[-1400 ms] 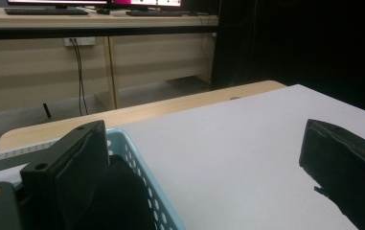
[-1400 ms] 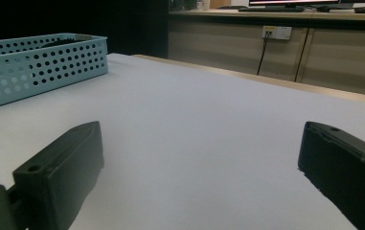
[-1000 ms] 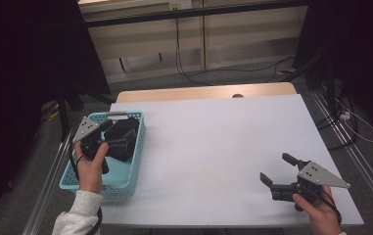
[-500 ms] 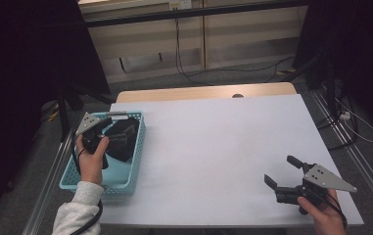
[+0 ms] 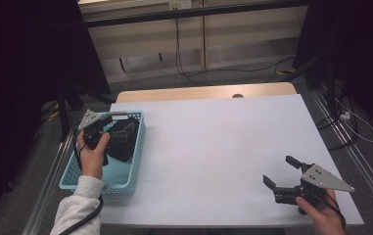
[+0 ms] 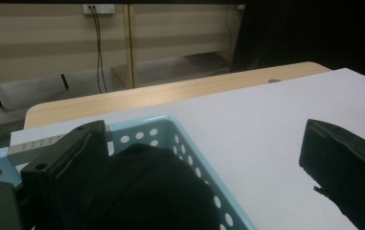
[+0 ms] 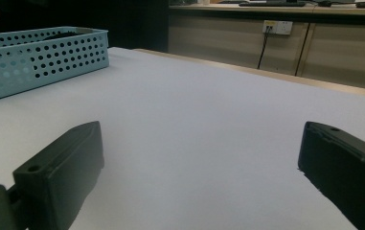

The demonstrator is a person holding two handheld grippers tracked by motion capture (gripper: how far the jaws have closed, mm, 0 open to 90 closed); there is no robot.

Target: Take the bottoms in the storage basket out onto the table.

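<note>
Black folded cloth lies inside the light-blue perforated plastic basket at the table's left edge. Left gripper has moved forward over it, jaws apart, so a grasp seems near. Right gripper has drifted back, open, holding nothing.

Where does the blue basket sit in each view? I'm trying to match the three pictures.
High view: blue basket at the table's left edge, under the left gripper.
Left gripper view: bottom left, its perforated wall between the jaws.
Right gripper view: far upper left.
Shared landmark: the white tabletop.
</note>
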